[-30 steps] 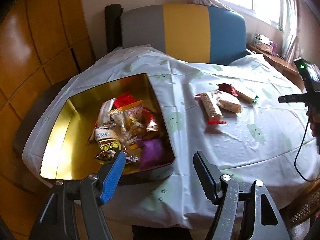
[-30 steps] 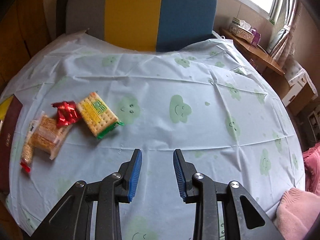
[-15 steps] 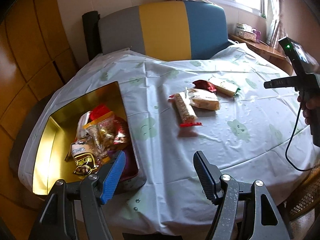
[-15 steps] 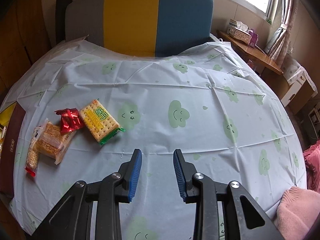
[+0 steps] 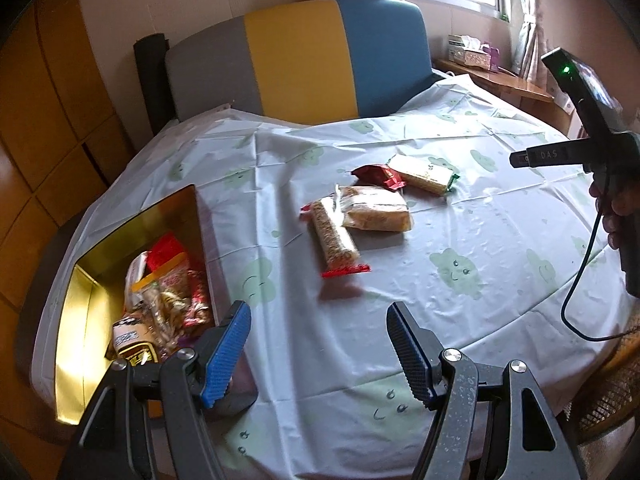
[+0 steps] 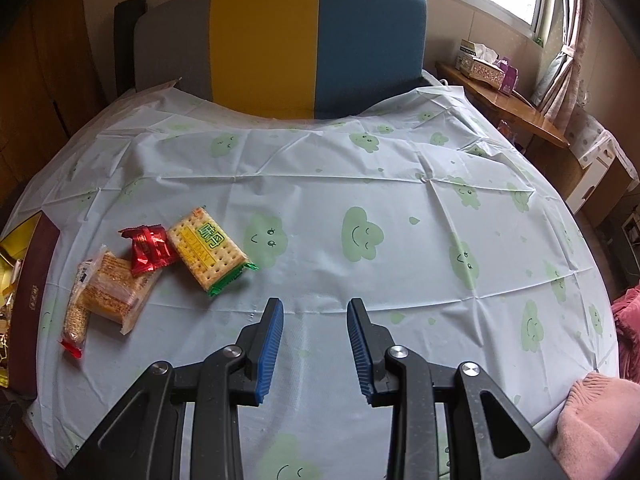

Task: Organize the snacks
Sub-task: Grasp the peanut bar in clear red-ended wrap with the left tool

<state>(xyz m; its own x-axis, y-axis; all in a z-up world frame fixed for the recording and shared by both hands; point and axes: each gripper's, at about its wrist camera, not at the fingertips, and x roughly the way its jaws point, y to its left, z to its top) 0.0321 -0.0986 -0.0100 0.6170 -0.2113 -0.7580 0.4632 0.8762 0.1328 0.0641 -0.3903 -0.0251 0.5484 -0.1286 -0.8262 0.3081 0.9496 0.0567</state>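
I have both grippers over the desk (image 6: 400,184), which is draped in a pale cloth printed with green smiling clouds. My left gripper (image 5: 318,354) has its fingers spread wide with nothing between them, and it hangs over the near edge of the desk just right of the gold tin (image 5: 76,320). My right gripper (image 6: 315,346) has its fingers set closer together, a clear gap between the blue pads and nothing in it, so it grips nothing either. I count four snacks lying loose on the cloth, bunched in one group well clear of both grippers: one cracker pack (image 6: 210,250) in yellow and green wrapping, one small red wrapped sweet (image 6: 149,249) touching its left side, one clear-wrapped golden cake (image 6: 114,290) partly under that sweet, and one long seed bar (image 6: 76,312) with a red end lying against the cake. The tin sits at the left edge of the desk, its gold inside showing, and holds a heap of wrapped snacks (image 5: 168,304) too jumbled for me to count. In the left wrist view I see a hand (image 5: 618,216) at the right edge holding the other gripper's handle, with one black cable (image 5: 580,280) hanging from it. One chair back (image 6: 280,40) in grey, yellow and blue stands behind the desk.
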